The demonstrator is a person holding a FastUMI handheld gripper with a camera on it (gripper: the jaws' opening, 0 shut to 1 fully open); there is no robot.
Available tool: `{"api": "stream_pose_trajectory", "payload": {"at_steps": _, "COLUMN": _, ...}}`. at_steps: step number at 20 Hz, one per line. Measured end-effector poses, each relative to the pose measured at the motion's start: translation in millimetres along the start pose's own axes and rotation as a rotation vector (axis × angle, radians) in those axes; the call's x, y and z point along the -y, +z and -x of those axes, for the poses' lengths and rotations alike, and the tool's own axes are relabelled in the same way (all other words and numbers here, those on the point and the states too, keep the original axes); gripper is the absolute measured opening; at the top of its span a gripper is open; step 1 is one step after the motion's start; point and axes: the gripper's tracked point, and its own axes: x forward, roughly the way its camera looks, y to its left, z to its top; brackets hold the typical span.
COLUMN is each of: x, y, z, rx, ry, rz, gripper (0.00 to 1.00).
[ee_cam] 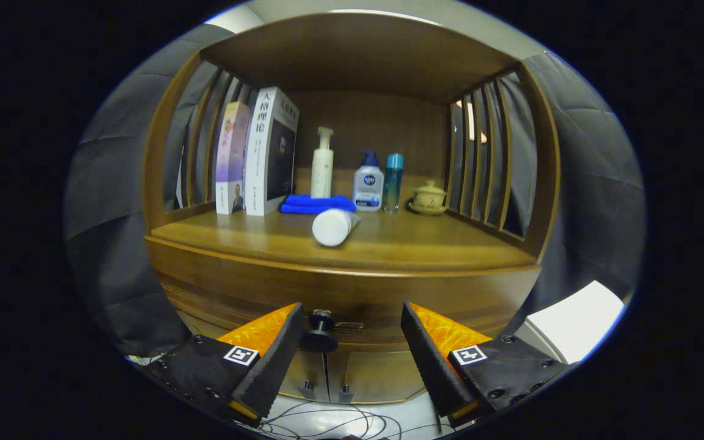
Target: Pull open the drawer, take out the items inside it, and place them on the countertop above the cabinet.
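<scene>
- Two books [257,156] are stood upright at the left of the worktop [401,244].
- A folded blue cloth [315,203] is laid beside them, with a white pump bottle [322,164] behind it.
- A white tube [333,227] is laid on its side nearer the front edge.
- The drawer knob [320,333] is seen just inside the left finger; the drawer is shut.
- The gripper [352,342] is held with jaws wide apart, nothing between them but the knob.
- Two bottles [378,182] and a lidded cup [429,197] are stood to the right.

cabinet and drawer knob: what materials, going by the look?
Cabinet: looks like wood, brown glossy varnish, grain and light reflections on the countertop. Drawer knob: dark, probably metal, hard to confirm. It sits between the open fingers of the gripper.
</scene>
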Motion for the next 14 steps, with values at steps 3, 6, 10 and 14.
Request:
{"api": "stream_pose_trajectory", "payload": {"at_steps": 3, "x": 1, "y": 34, "z": 34, "rx": 0.066, "ry": 0.009, "rz": -0.057, "gripper": 0.99}}
{"api": "stream_pose_trajectory", "payload": {"at_steps": 6, "x": 5, "y": 63, "z": 63, "rx": 0.108, "ry": 0.034, "rz": -0.099, "gripper": 0.99}}
{"api": "stream_pose_trajectory", "payload": {"at_steps": 10, "x": 12, "y": 98, "z": 103, "rx": 0.195, "ry": 0.068, "rz": -0.124, "gripper": 0.99}}
{"api": "stream_pose_trajectory", "payload": {"at_steps": 14, "x": 12, "y": 138, "z": 140, "rx": 0.286, "ry": 0.065, "rz": -0.121, "gripper": 0.99}}
